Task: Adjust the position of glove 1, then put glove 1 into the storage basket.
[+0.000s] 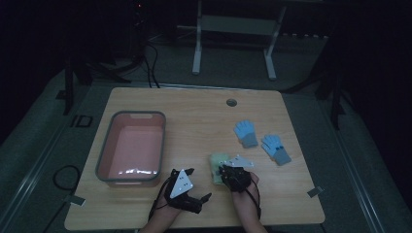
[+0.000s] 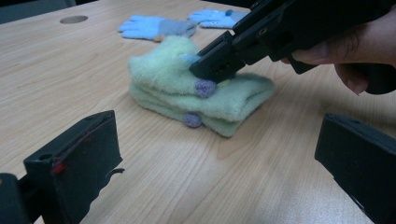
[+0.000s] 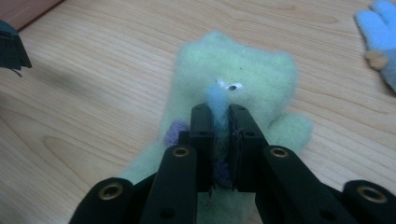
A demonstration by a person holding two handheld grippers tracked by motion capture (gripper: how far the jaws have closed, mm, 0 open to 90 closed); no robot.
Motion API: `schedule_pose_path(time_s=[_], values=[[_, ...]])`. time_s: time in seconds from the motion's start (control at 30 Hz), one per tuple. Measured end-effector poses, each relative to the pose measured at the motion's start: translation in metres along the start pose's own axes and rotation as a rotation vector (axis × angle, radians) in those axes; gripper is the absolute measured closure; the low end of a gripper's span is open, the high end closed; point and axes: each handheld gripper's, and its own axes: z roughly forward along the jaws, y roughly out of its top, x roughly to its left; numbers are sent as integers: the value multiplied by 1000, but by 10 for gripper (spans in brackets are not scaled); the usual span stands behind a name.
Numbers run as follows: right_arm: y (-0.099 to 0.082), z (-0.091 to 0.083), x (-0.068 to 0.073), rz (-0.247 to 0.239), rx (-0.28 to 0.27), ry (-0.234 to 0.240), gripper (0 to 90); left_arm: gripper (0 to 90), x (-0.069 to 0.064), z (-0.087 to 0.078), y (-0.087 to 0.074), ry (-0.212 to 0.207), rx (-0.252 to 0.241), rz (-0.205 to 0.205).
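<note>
Your right gripper has its jaws pinching a small blue tuft on top of the green gloves. The jaws are almost pressed together, with just that bit of fluff between them. The green gloves are soft and fuzzy, and they lie stacked one on the other, flat on the worktop. Little purple dots show on their side. From above, the green gloves sit near the front of the worktop, just right of the pink tub.

Your left gripper is near the front edge, beside your right gripper but apart from it. Its jaws are spread wide with nothing between them, and they point toward the green gloves.

Two blue gloves lie farther back on the right, well apart from the green gloves. They lie flat, side by side.
</note>
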Motion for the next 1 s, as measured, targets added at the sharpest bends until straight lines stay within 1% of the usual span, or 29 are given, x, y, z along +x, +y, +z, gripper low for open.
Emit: schedule_pose_path(time_s=[0.03,0.07,0.1,0.17,0.2,0.23,0.3,0.33,0.37,0.4,0.43,0.47,0.5,0.53,0.57,0.6,0.63,0.67,0.73,0.8,0.87,0.9,0.93,0.97,1.0], values=[[0,0,0,1,2,5,801,2,-1,0,0,5,2,6],[0,0,-1,4,0,10,790,3,-2,0,0,35,13,24],[0,-1,-2,8,1,22,763,3,-3,1,0,55,20,39],[2,-5,-3,4,-2,35,725,3,-3,1,0,53,21,43],[4,-8,-4,0,-6,40,695,3,-4,1,1,65,15,40],[5,-10,-6,-5,-7,49,666,3,-3,1,1,63,11,36],[6,-14,-10,-8,-13,67,604,3,-2,1,1,40,10,38],[8,-15,-13,-16,-13,77,543,5,-2,1,1,30,-1,45],[9,-16,-16,-28,-4,91,489,48,-3,2,1,24,-10,59],[11,-16,-20,-29,-1,104,451,57,-3,2,1,18,-6,70],[12,-16,-23,-27,-3,118,397,56,-5,3,3,15,-2,77],[14,-16,-29,-18,-1,149,361,55,-6,4,5,10,2,82],[16,-16,-33,-22,9,168,305,51,-7,4,6,0,3,80],[17,-16,-37,-18,4,195,277,50,-8,4,9,5,15,73],[19,-16,-42,-6,3,221,267,48,-9,5,11,0,36,64],[20,-16,-46,-2,1,229,235,47,-9,6,14,-17,64,44],[21,-16,-51,-2,-8,228,197,47,-10,7,16,-25,66,43],[22,-16,-54,-26,-21,235,180,47,-11,7,17,-30,66,45],[25,-17,-59,-68,-55,250,142,47,-11,9,21,-51,85,36],[28,-19,-63,-93,-70,261,140,43,-11,12,24,-61,95,45],[33,-20,-67,-116,-78,267,139,41,-11,14,28,-112,84,57],[36,-19,-68,-117,-67,268,138,42,-12,15,30,-111,84,71],[38,-18,-70,-115,-57,276,138,49,-13,17,33,-110,80,101],[40,-17,-72,-106,-49,305,135,61,-14,18,35,-113,80,116],[41,-16,-72,-103,-52,320,126,61,-15,21,37,-120,79,132]])
